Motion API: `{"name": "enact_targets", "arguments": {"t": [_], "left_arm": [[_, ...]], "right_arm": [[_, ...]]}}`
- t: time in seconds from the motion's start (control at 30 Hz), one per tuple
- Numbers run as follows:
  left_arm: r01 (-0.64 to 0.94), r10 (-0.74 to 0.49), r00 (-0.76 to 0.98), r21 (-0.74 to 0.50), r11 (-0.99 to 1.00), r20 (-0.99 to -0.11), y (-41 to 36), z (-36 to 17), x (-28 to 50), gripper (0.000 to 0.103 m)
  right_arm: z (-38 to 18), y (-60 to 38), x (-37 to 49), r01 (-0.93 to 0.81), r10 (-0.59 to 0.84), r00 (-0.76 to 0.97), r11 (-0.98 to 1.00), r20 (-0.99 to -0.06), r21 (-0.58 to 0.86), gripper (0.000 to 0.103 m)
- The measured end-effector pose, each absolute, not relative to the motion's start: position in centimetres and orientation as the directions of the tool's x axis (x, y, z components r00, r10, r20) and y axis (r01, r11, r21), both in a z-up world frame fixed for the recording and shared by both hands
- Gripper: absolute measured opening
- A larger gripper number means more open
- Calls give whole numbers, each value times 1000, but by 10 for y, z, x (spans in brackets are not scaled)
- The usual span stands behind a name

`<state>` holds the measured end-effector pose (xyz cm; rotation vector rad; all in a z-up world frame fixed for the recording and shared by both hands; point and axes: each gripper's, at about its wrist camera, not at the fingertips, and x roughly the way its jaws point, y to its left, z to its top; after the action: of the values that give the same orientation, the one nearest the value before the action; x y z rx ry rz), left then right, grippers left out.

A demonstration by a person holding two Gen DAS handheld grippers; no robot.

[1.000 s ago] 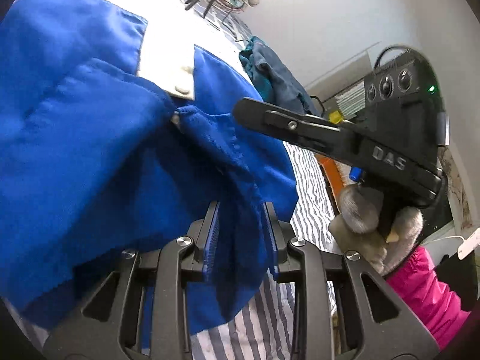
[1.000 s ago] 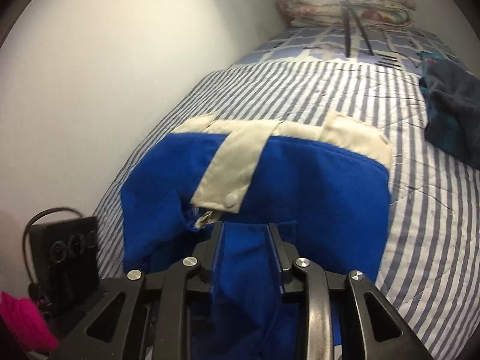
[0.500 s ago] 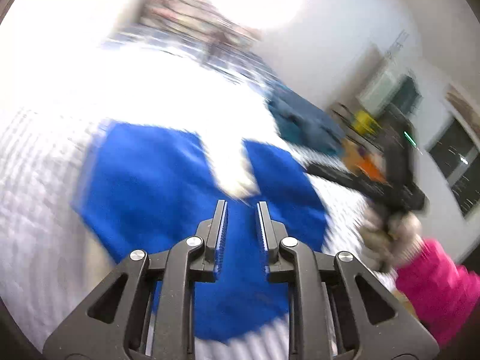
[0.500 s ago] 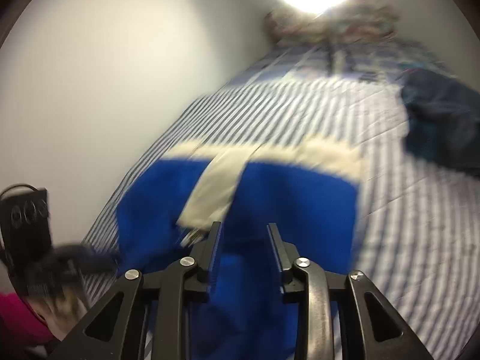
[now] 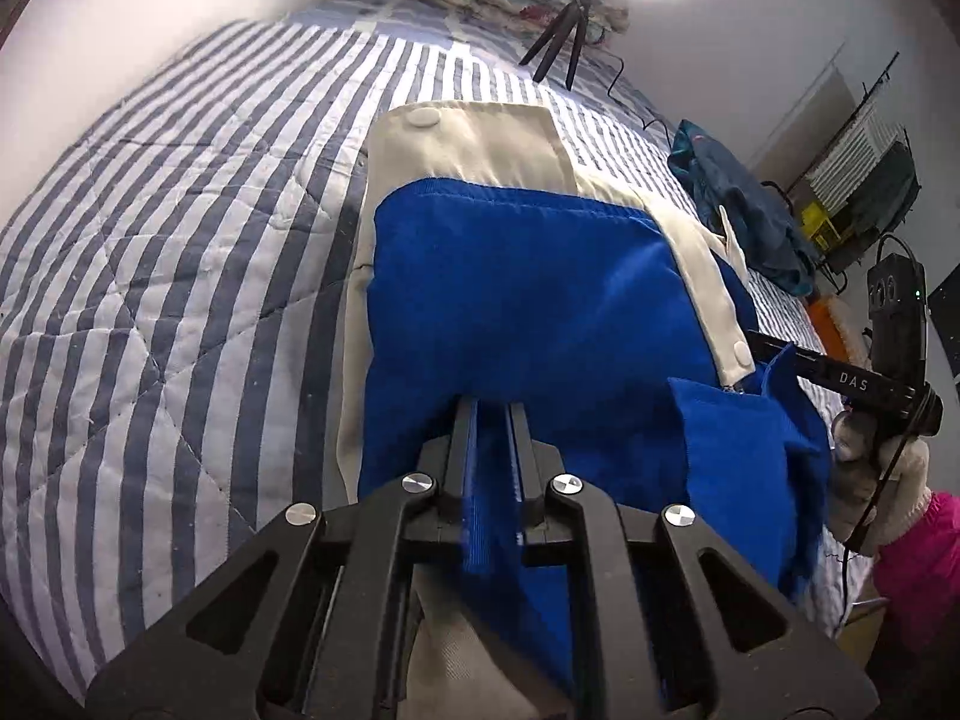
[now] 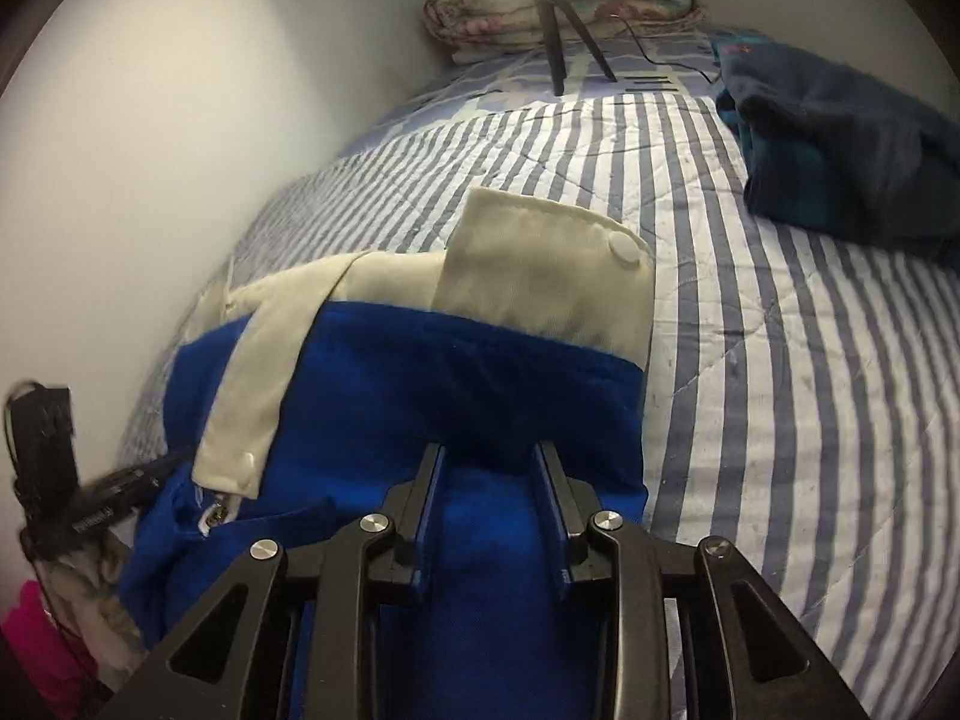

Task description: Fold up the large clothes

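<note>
Blue garment [image 5: 528,312], cream-trimmed, on striped bed [image 5: 180,228]: soft, limp, likely light; take by hem edges; left gripper [image 5: 492,450] narrow, pinching fabric; right gripper [image 6: 489,498] wide around a fold.

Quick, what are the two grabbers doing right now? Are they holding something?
Left gripper: shut on a fold of the blue garment.
Right gripper: jaws apart, blue cloth between them, not pinched; open.

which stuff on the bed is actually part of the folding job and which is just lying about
Part of the job:
- blue garment with cream trim
- left gripper, pinching a fold of it
- right gripper, over the blue cloth

Just lying about:
- dark teal clothing pile
- tripod
- folded floral quilt
- striped bedspread
</note>
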<state>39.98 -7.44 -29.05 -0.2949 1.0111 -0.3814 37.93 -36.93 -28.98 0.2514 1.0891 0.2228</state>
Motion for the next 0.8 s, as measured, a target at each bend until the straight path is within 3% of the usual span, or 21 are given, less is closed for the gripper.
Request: {"name": "enact_targets", "arguments": {"t": [0.07, 0.13, 0.2, 0.27, 0.33, 0.6, 0.8], "left_arm": [[171, -459, 462, -431, 886, -759, -70, -279, 403, 11], [149, -479, 471, -468, 871, -741, -58, -267, 400, 29], [146, -536, 475, -538, 830, -698, -47, -257, 399, 73], [119, -550, 486, -572, 811, -679, -36, -254, 398, 85], [74, -576, 455, -616, 784, -678, -26, -260, 403, 85], [-87, -660, 395, -741, 665, -639, 1, -303, 418, 85], [-65, -670, 395, -747, 662, -628, 1, -308, 418, 85]], "right_arm": [[-278, -372, 377, -72, 316, 439, 945, -841, 318, 33], [-264, -384, 365, -86, 345, 480, 933, -807, 349, 42], [-256, -398, 348, -75, 320, 538, 940, -780, 333, 67], [-254, -410, 335, -78, 320, 558, 939, -765, 336, 79], [-258, -423, 328, -69, 334, 543, 932, -770, 355, 86], [-298, -450, 323, -11, 483, 425, 848, -766, 529, 87], [-319, -448, 330, -14, 556, 402, 798, -728, 602, 87]]}}
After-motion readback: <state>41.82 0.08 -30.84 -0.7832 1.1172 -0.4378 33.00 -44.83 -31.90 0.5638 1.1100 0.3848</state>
